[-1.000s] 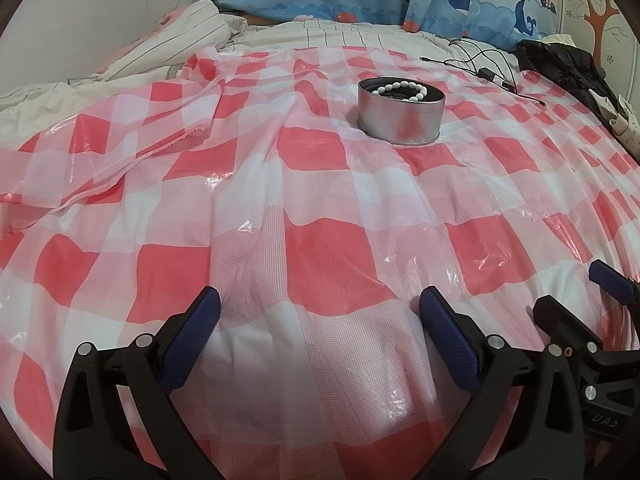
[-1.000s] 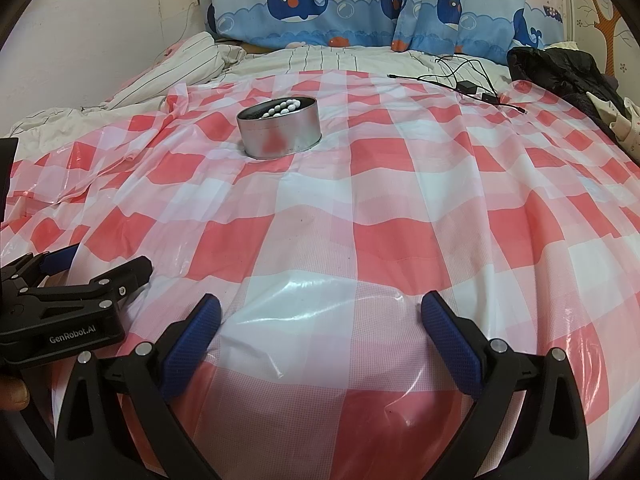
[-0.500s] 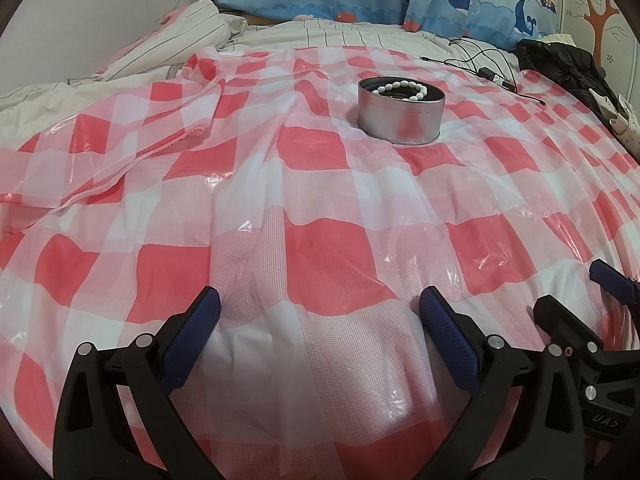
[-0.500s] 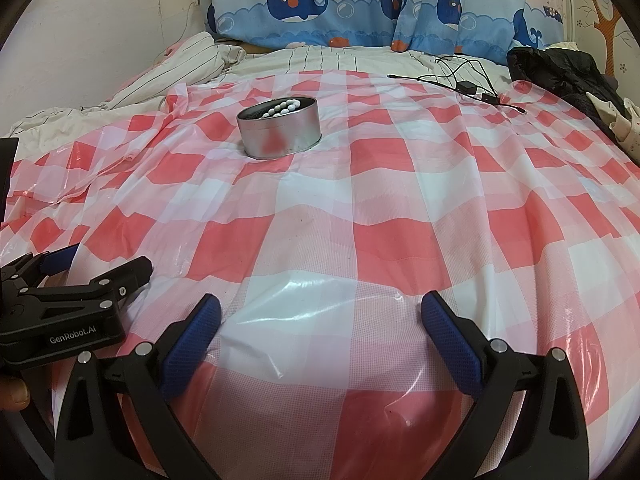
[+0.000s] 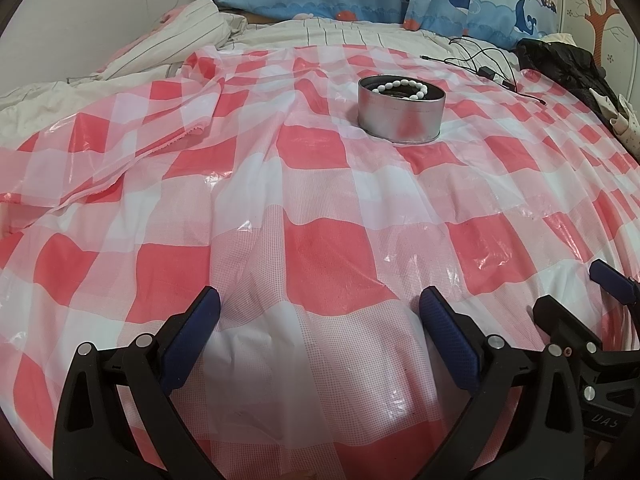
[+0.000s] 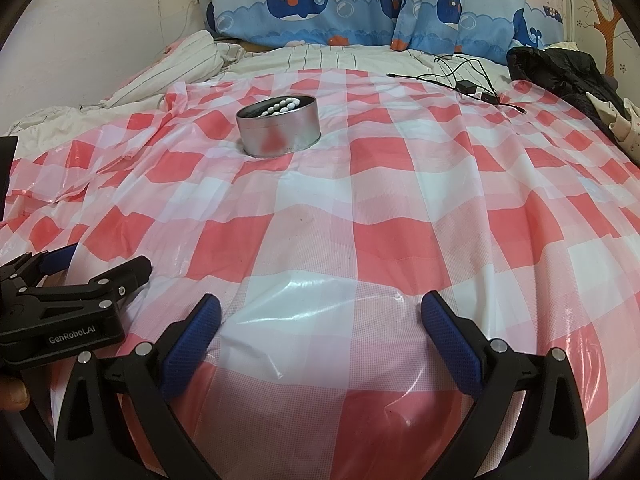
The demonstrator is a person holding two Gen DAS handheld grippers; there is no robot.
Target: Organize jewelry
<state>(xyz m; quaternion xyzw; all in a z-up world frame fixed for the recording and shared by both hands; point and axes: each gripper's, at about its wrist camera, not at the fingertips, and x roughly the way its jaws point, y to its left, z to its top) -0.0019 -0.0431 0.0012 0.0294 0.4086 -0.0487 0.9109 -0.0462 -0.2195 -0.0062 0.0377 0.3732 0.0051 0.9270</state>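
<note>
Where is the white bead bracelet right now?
The white bead bracelet sits inside the round metal tin on the checked cloth, far ahead of both open grippers. It appears right of centre in the left view, left of centre in the right.

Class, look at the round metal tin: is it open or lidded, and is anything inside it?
Open: the tin has no lid, and a white bead bracelet lies inside near its rim.

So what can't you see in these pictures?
- Inside of the tin: both views, its wall hides the bottom.
- Bracelet: the part down in the tin is hidden, and the beads are too small to count.
- Right claw: left view, cut off by the edge.
- Black jacket: partly past the right edge.
</note>
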